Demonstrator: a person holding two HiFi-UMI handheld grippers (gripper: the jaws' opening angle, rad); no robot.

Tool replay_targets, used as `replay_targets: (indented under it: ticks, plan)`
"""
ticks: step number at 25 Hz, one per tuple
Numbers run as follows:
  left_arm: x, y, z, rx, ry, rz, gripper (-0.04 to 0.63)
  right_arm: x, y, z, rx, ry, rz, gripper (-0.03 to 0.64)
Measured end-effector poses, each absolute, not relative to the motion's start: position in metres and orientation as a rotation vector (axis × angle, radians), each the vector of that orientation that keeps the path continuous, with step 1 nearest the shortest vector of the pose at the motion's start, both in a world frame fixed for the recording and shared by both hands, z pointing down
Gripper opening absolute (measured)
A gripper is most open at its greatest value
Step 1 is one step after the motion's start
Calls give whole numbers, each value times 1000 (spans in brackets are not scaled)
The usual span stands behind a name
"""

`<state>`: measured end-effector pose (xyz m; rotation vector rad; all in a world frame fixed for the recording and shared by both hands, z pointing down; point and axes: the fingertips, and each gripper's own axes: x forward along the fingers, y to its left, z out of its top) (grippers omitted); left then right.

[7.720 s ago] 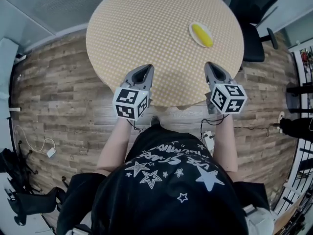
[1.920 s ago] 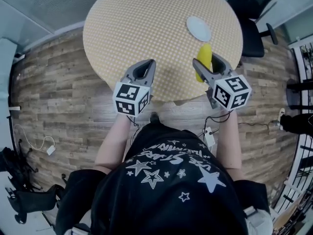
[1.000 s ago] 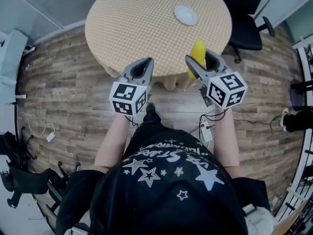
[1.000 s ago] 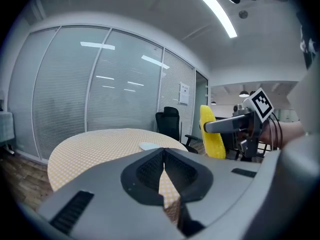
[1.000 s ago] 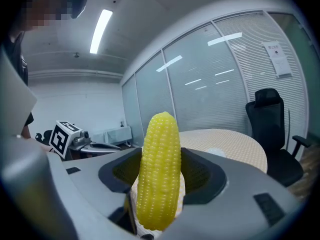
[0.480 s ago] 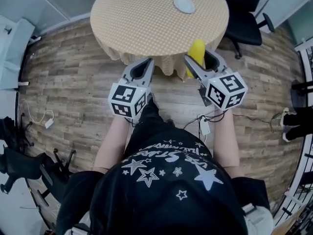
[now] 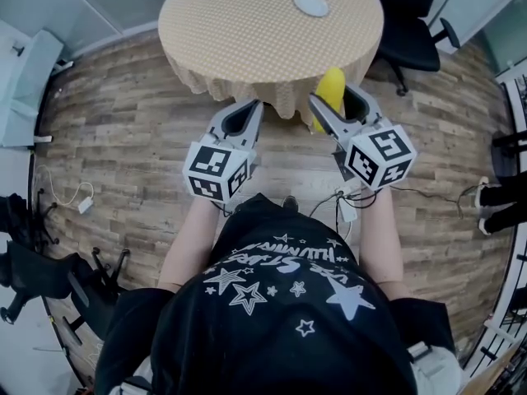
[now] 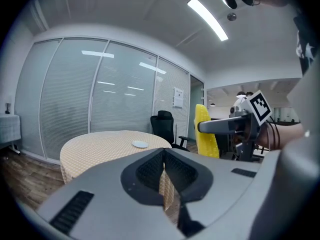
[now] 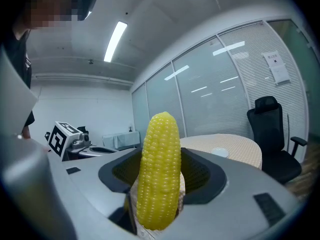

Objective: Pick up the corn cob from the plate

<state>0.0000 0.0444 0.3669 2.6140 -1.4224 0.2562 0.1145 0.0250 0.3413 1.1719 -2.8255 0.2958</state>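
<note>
The yellow corn cob [image 9: 159,170] stands upright between the jaws of my right gripper [image 9: 160,184], which is shut on it. In the head view the corn cob [image 7: 330,89] sticks out of the right gripper [image 7: 336,104], held over the wood floor just short of the table. The left gripper view also catches the corn cob [image 8: 205,136] off to the right. The white plate [image 7: 311,3] lies bare on the far side of the round table [image 7: 247,31]. My left gripper [image 7: 246,112] is shut with nothing in it, its jaws meeting at the left gripper [image 8: 164,171].
A black office chair [image 7: 412,23] stands right of the table, seen too as the chair [image 9: 272,139] in the right gripper view. Glass partition walls [image 8: 100,104] line the room. Cables [image 7: 62,208] and dark gear [image 7: 41,278] lie on the floor at the left.
The corn cob has left the plate and sits in my right gripper. The person has stepped back, so the table and bare plate have receded and both grippers now hang over the floor.
</note>
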Motion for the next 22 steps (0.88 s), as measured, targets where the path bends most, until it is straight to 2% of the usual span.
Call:
replay_targets:
  ticks: [22]
  plan:
    - [-89, 103, 350, 2699, -1266, 215, 9, 30, 96, 329, 1352, -2726, 302, 253]
